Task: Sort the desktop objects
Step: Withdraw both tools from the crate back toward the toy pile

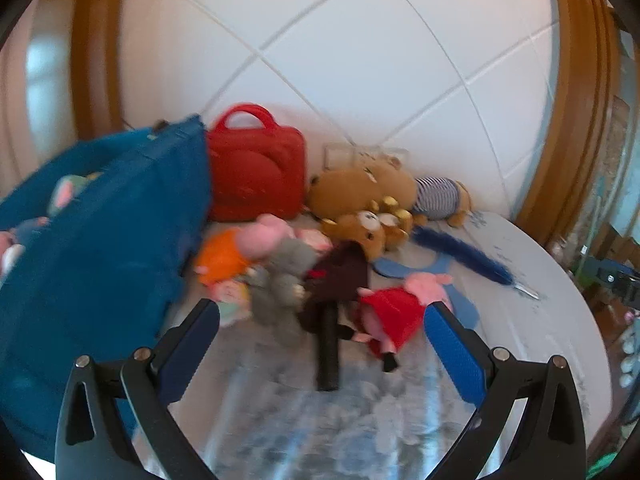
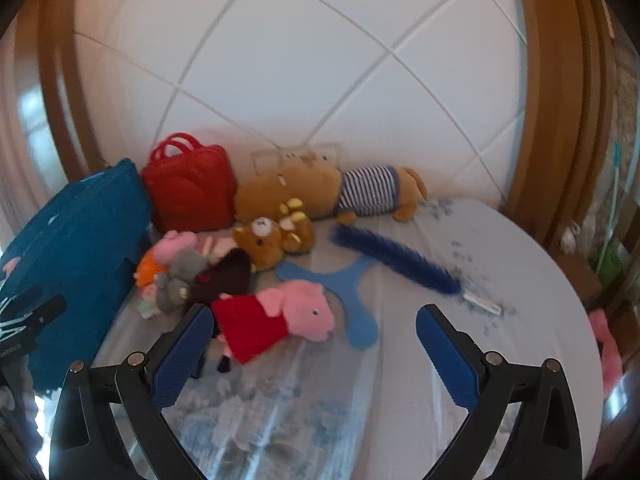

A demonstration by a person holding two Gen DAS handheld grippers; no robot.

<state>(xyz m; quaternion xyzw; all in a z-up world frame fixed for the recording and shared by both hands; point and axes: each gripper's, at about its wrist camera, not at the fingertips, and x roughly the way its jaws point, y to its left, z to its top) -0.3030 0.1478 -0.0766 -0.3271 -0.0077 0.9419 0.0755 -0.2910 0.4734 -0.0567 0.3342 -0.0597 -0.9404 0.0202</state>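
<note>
A heap of soft toys lies on the round table. A pink pig in a red dress [image 2: 280, 318] [image 1: 400, 308] lies nearest, just ahead of my open right gripper [image 2: 314, 314]. Behind it are a dark maroon plush [image 2: 228, 276] [image 1: 340, 280], a grey plush [image 1: 280, 280], a pig in orange [image 1: 236, 252], a small brown bear [image 2: 264, 240] [image 1: 368, 228] and a large bear in a striped shirt [image 2: 340, 188] [image 1: 400, 188]. My left gripper [image 1: 322, 308] is open, empty, in front of the heap. A teal fabric bag [image 1: 96, 240] [image 2: 80, 248] holding toys stands at left.
A red handbag [image 1: 256, 172] [image 2: 192, 188] leans on the tiled wall. A blue furry tail [image 2: 396, 260] [image 1: 460, 256] and a flat blue three-armed piece [image 2: 348, 292] lie right of the toys. The patterned tablecloth [image 2: 280, 420] is bare close to me. Wooden frames flank the wall.
</note>
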